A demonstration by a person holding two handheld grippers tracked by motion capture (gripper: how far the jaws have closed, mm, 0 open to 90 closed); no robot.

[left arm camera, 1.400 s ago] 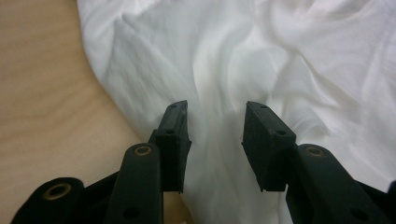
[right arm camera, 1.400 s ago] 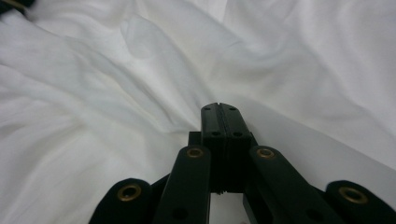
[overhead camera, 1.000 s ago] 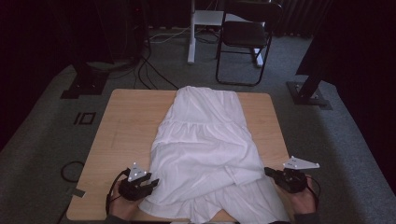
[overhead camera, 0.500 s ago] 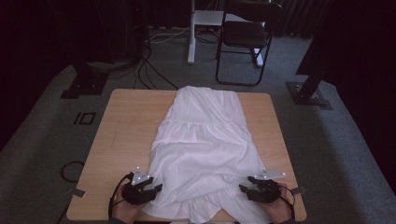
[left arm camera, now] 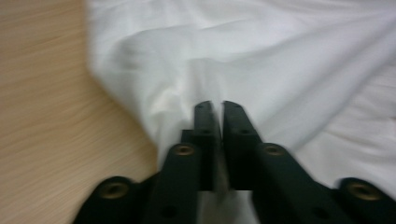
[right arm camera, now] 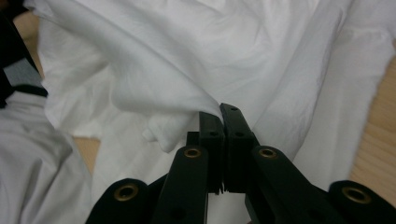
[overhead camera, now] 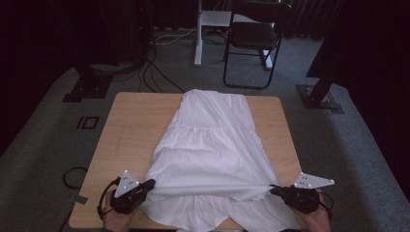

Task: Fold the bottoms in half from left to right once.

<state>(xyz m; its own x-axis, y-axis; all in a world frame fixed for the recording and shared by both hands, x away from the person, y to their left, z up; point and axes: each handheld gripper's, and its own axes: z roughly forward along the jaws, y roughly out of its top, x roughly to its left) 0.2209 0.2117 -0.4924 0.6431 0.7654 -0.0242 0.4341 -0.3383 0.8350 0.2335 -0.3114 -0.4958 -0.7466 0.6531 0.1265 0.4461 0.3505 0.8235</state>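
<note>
- Both grippers have moved apart since half a second ago, the right gripper (overhead camera: 274,191) swinging outward toward the table's right edge, so that a fold of the white dress (overhead camera: 212,145) now runs taut between them.
- Left gripper (overhead camera: 149,183), at the near-left of the wooden table (overhead camera: 130,125) in the high view, has its jaws pressed together on the dress's left edge; the left gripper view shows cloth (left arm camera: 261,60) bunched at the tips of the left gripper (left arm camera: 215,106), with only a thin sliver of white between the jaws.
- Right gripper, seen in its own view (right arm camera: 219,109), likewise has its jaws closed on a gathered ridge of dress (right arm camera: 187,51), the fabric rising from the tips and draping away to both sides.
- Between the two grippers the lifted fold forms a nearly straight line; just nearer the person than that line, the lower layer of the dress lies loose on the table and spills over the near edge.
- Beyond the grippers the dress lies flat along the table's middle, narrowing toward the far edge, with bare wood to either side.
- Hands (overhead camera: 116,217) hold each gripper from the bottom of the high view; a grey three-cornered plate (overhead camera: 126,181) sits on top of each.
- Well beyond the table stands a black folding chair (overhead camera: 251,41) on grey carpet (overhead camera: 43,145), with cables (overhead camera: 154,72) trailing across the floor to its left.
</note>
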